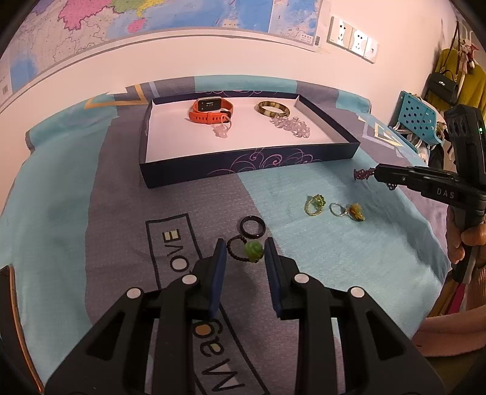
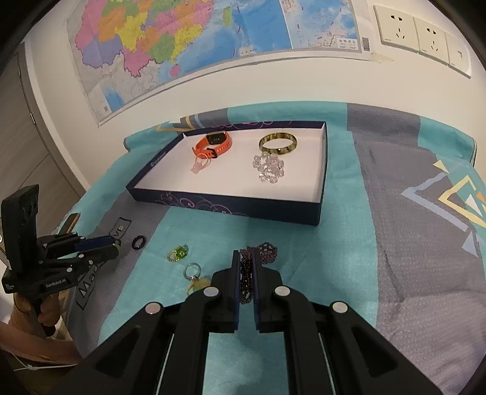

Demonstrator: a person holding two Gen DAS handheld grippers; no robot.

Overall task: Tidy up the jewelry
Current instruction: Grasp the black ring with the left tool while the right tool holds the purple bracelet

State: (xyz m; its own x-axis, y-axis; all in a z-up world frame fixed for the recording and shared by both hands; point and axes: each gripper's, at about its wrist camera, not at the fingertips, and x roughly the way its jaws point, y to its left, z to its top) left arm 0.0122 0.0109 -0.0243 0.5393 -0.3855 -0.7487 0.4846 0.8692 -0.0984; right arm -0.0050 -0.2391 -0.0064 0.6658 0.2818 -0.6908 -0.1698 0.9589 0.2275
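My left gripper (image 1: 244,247) is shut on a black bead bracelet with a green bead (image 1: 253,252), low over the cloth. Just beyond it lies a black ring (image 1: 252,228). My right gripper (image 2: 246,256) is shut on a purple bead bracelet (image 2: 267,249), whose end bunches past the fingertips. To the right gripper's left lie a green-gold ring (image 2: 178,253) and a silver ring with an amber charm (image 2: 193,272). The navy tray (image 1: 249,161) farther back holds an orange watch (image 1: 212,111), a bangle (image 1: 273,108), a clear crystal bracelet (image 1: 291,126) and a pink pendant (image 1: 221,130).
A teal and grey printed cloth (image 2: 395,243) covers the table, which stands against a wall with a map (image 2: 182,45) and sockets (image 2: 413,27). A blue perforated chair back (image 1: 419,118) and hanging bags stand off the table's right end. A hand (image 1: 467,240) holds the right gripper.
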